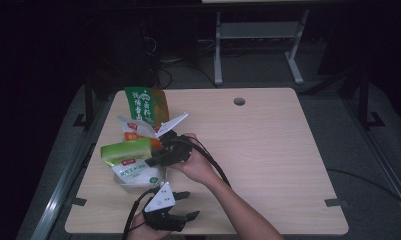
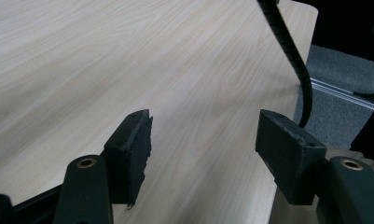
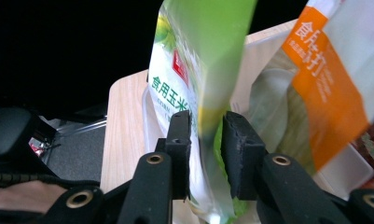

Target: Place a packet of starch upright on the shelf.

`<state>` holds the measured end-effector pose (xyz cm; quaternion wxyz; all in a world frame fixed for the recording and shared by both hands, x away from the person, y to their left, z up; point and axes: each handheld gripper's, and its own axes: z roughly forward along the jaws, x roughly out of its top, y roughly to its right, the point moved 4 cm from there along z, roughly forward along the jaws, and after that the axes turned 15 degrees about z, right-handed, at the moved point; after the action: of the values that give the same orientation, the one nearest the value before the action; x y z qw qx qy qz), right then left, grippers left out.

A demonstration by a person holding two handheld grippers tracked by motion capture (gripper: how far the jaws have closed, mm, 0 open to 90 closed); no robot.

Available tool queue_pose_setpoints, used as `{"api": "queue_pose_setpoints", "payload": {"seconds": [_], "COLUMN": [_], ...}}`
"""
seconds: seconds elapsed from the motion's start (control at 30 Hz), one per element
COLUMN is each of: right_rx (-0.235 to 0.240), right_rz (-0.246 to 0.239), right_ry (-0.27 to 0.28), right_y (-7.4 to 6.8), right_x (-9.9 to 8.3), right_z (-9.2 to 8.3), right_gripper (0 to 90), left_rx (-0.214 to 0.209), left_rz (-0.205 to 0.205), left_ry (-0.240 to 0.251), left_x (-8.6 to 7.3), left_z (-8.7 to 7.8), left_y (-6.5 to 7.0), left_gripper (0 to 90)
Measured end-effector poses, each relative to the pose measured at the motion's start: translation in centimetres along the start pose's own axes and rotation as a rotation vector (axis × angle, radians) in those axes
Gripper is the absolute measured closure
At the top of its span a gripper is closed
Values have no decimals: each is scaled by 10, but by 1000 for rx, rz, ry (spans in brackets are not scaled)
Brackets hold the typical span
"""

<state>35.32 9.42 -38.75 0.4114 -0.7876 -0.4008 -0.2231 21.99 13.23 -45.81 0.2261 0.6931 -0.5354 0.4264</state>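
Bags sit in a bunch at the left side of the worktop (image 1: 268, 145). There is a tall green and orange bag (image 1: 147, 106) at the back, a white and orange bag (image 1: 133, 129) in the middle, and a green and white bag (image 1: 130, 159) in front. They seem to stand in a clear tray (image 3: 348, 170), but the room is dark, so I am not sure.

The right hand-held gripper (image 1: 164, 154) has reached over to the bunch. Its two jaws are closed on the green and white bag, pinching the thin green edge between them. So the grab is done. The bag is not out of the bunch yet, and the other bags look untouched. My guess is that the lifting and moving are yet to come.

The left hand-held gripper (image 1: 180, 206) waits near the front edge of the worktop. Its jaws are wide apart and hold nothing, with bare wood under them.
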Motion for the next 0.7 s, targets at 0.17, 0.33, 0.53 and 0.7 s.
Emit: {"api": "queue_pose_setpoints", "payload": {"seconds": [0.17, 0.33, 0.53, 0.7], "right_rx": [-7, -13, -22, -33], "right_rz": [3, 9, 28, 40], "right_ry": [5, 17, 40, 44], "right_y": [3, 5, 8, 13], "right_x": [-4, -7, -11, -16], "right_z": [-8, -16, -31, -42], "right_gripper": [677, 613, 579, 557], "left_rx": [3, 7, 10, 15], "left_rz": [-2, -2, -2, 3], "left_ry": [-2, -6, -15, -14], "left_x": [0, -1, -2, -2], "left_z": [1, 1, 1, 0], "left_y": [-1, -2, -3, -4], "left_gripper": [346, 336, 330, 329]}}
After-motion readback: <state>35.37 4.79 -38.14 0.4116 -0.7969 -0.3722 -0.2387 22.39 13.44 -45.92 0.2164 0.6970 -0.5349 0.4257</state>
